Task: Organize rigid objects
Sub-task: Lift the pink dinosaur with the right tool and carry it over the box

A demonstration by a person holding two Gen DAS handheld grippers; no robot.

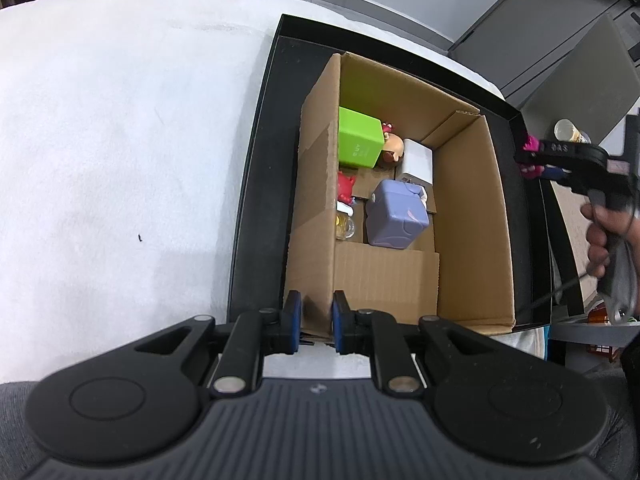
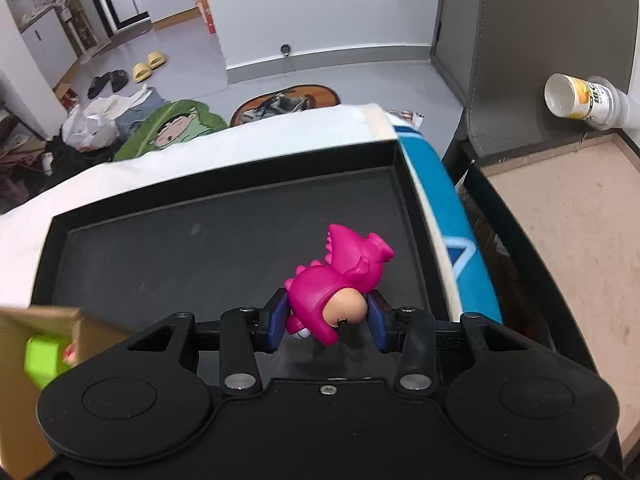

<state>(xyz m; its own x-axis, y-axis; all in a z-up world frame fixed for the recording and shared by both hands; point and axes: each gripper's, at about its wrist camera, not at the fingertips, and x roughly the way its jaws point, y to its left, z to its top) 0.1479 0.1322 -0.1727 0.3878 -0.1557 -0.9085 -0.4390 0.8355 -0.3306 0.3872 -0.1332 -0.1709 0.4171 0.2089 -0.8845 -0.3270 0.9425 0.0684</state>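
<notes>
The right gripper (image 2: 327, 322) is clamped on a pink dinosaur figure (image 2: 340, 280), which juts forward from between its pads over the bare floor of a black tray (image 2: 160, 248). The left gripper (image 1: 313, 320) is pinched on the near wall of the cardboard box (image 1: 316, 200), seemingly to steady it. The step in hand looks like the carry: the figure is lifted and not yet in the box. Next the right gripper must swing to its left, clear the box's rim and lower the figure into a free spot. Ahead of the left gripper the box already holds a green block (image 1: 358, 142), a white box (image 1: 418, 160), a lilac cube (image 1: 396, 216), a red figure (image 1: 346, 188) and a small glass (image 1: 345, 226); these crowd the far half, while the near floor is bare. The box's tall walls are the main obstruction.
</notes>
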